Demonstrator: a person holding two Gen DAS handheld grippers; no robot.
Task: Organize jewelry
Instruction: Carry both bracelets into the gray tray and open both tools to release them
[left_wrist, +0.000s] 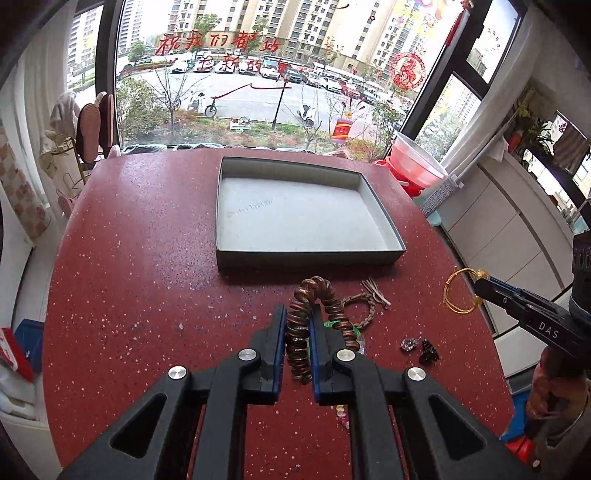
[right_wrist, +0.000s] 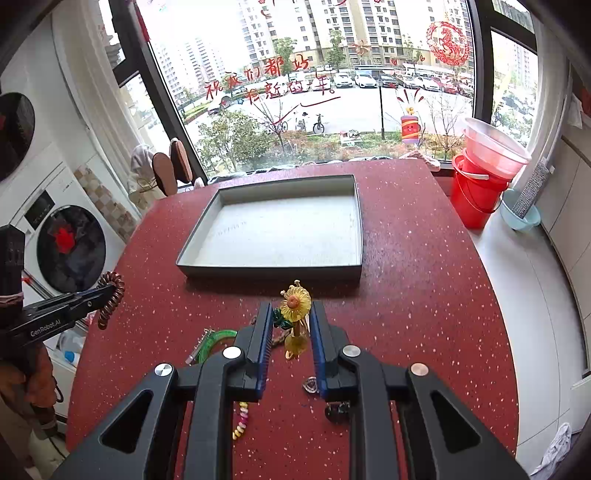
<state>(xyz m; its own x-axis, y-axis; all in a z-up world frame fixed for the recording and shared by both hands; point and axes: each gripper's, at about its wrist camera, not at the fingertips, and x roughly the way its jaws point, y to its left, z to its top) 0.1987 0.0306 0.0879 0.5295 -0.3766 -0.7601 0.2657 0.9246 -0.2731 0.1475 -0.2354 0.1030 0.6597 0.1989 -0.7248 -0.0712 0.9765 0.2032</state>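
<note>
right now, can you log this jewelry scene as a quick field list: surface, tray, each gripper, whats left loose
surface: red speckled table
tray: shallow grey tray, nothing in it
left gripper: shut on copper spiral coil, lifted off the table
right gripper: shut on gold bangle with yellow flower
loose on table: braided cord bracelet, green bangle, pastel bead string, small dark pieces

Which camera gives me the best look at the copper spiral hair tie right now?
The left wrist view. The copper spiral hair tie fills the middle of the frame, pinched between the left gripper's jaws, its coils clear. The right wrist view shows only part of it, small at the left edge, hanging from that gripper's tip.
</note>
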